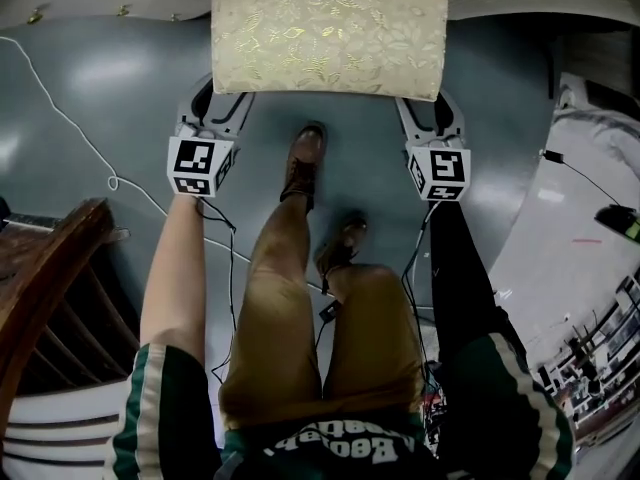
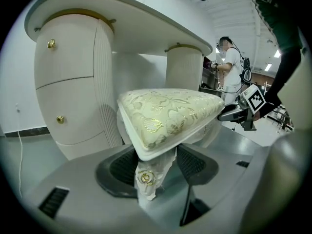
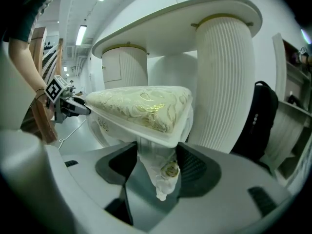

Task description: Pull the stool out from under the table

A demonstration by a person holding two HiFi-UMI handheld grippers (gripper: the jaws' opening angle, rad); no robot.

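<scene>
Stool [image 1: 328, 30]: rectangular, padded in gold floral brocade, white carved legs.

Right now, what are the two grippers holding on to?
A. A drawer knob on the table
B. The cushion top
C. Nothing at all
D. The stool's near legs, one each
D: in its own view the left gripper has its pads against one white stool leg, and the right gripper has its pads against the other leg, each just below a corner of the cushion.
</scene>
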